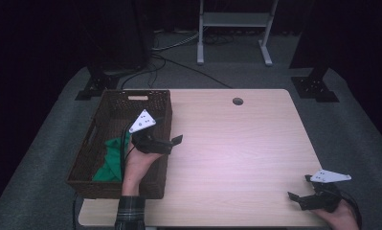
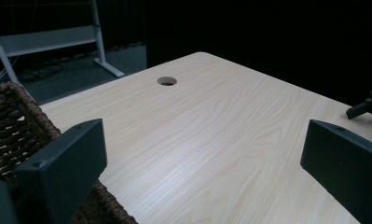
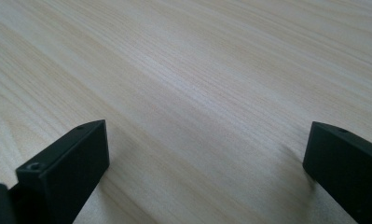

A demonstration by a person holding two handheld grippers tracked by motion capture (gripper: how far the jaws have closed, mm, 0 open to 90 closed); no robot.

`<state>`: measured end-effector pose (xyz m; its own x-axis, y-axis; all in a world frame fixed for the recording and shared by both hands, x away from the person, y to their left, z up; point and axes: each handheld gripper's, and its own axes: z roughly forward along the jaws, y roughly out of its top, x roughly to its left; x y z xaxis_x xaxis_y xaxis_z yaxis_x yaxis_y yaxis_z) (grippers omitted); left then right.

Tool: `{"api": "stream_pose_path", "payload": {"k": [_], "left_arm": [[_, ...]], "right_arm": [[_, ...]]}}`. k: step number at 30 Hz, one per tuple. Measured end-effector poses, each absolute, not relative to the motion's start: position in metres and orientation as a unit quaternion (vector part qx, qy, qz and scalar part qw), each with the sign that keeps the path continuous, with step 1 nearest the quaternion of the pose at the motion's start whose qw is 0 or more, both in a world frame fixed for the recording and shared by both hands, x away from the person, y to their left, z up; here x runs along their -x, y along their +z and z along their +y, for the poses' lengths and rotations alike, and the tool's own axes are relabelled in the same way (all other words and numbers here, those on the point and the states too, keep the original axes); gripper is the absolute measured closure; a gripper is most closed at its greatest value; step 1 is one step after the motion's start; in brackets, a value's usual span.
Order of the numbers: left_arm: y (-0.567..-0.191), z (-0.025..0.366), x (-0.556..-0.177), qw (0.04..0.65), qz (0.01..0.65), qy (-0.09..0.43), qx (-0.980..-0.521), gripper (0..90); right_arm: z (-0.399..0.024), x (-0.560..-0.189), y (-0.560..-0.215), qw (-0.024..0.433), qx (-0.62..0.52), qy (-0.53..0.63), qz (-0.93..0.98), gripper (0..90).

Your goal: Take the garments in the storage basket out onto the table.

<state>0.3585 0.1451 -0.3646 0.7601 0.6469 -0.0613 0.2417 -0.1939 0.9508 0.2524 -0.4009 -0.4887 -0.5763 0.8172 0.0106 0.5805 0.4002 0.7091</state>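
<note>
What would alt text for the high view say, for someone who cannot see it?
A person's left gripper, open, hangs over the right wall of a brown wicker basket holding a green cloth. The right gripper, open, rests near the wooden table's front right corner.

A cloth (image 1: 113, 158) lies in the basket (image 1: 131, 96) at the table's (image 1: 236, 143) left edge.

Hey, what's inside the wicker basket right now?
A crumpled green cloth lies in the near part of the brown wicker basket. The left gripper and the hand cover part of it; anything under the cloth is hidden.
</note>
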Motion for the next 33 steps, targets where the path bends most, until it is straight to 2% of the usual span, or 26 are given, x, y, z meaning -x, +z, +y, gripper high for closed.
{"api": "stream_pose_path", "payload": {"k": [33], "left_arm": [[-0.365, 0.165, -0.357, 0.556, 0.305, 0.191, -0.749, 0.0]], "right_arm": [[-0.402, -0.253, -0.489, 0.176, -0.434, 0.341, 0.815, 0.0]]}}
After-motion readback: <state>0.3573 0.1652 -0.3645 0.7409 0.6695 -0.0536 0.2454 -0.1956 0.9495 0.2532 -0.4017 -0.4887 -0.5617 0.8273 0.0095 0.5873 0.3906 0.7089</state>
